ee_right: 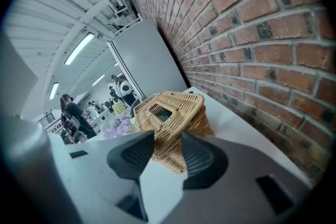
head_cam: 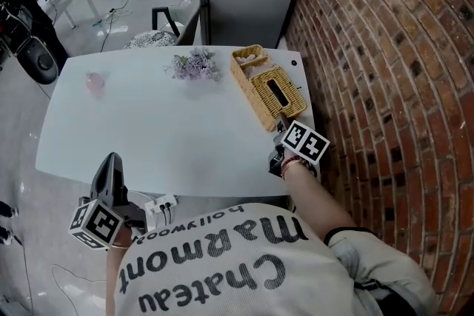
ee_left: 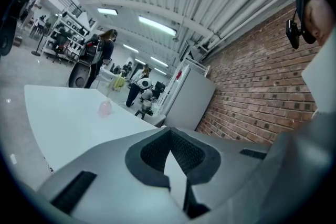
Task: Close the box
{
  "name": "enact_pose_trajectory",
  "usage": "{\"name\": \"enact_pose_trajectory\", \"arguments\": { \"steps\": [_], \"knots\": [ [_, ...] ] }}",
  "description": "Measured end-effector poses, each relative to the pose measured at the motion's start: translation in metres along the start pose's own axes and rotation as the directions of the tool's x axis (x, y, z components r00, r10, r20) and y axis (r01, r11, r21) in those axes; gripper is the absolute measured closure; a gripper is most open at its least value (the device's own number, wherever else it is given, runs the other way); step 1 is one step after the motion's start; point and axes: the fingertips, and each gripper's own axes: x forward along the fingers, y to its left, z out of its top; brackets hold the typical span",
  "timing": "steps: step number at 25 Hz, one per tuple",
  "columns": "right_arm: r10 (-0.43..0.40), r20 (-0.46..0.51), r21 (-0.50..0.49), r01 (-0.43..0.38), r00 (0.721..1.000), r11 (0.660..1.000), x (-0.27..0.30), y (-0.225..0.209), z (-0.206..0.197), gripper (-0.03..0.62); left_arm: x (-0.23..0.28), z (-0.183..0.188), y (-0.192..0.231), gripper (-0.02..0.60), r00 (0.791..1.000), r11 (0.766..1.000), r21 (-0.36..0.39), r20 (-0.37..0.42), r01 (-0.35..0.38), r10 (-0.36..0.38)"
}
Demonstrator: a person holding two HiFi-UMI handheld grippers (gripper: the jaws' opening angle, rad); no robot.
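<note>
- Hanging just off the near left corner of the white rounded surface [head_cam: 170, 137], the left gripper [head_cam: 112, 159] points out across it, apart from everything on it. In the left gripper view its jaws [ee_left: 169, 134] meet at the tips and hold nothing; only bare white shows through the slit behind them.
- The left gripper's marker cube [head_cam: 96, 224] sits below it, next to the person's pale printed shirt [head_cam: 222, 263].
- A small pale-pink rounded object [head_cam: 95, 81] stands alone towards the far left of the surface, well apart from both grippers. It is too small to tell more about it.
- A little bunch of lilac flowers [head_cam: 195, 64] lies near the far edge, just left of the box and not touching it.
- The long straw-coloured wicker box [head_cam: 270, 89] lies at the right side of the surface, running from the far edge towards the person. Its far end shows open with pale things inside. A woven top with a dark slot [head_cam: 278, 91] covers the nearer part.
- The right gripper [head_cam: 280, 126] sits at the box's near end. In the right gripper view its jaws [ee_right: 167, 139] stand part-way apart, with the near wicker corner filling the gap and a pad against it on each side.
- A red brick wall [head_cam: 385, 85] runs close along the right of the surface.
</note>
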Motion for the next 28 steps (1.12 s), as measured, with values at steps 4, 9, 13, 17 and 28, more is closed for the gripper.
{"name": "enact_pose_trajectory", "arguments": {
  "steps": [4,9,13,17,28],
  "knots": [
    [-0.015,0.002,0.017,0.015,1.0,1.0,-0.001,0.0,0.0,0.426,-0.001,0.002,0.002,0.58,1.0,1.0,0.001,0.007,0.0,0.0],
    [-0.048,0.006,0.029,0.047,0.999,0.998,-0.002,0.0,0.0,0.425,-0.002,0.003,0.002,0.58,1.0,1.0,-0.001,0.007,0.0,0.0],
    [-0.077,0.012,0.034,0.077,0.997,0.996,-0.003,-0.001,0.0,0.422,-0.003,0.002,0.002,0.58,1.0,1.0,-0.006,0.005,-0.003,0.003],
    [-0.09,0.014,0.042,0.09,0.996,0.995,-0.001,-0.001,0.0,0.424,-0.002,0.003,0.005,0.58,1.0,1.0,-0.007,0.006,-0.006,0.006],
    [-0.134,0.005,-0.047,0.134,0.991,0.99,-0.002,0.0,0.001,0.409,-0.009,0.004,0.019,0.58,1.0,1.0,-0.009,-0.007,-0.023,0.022]
  ]
}}
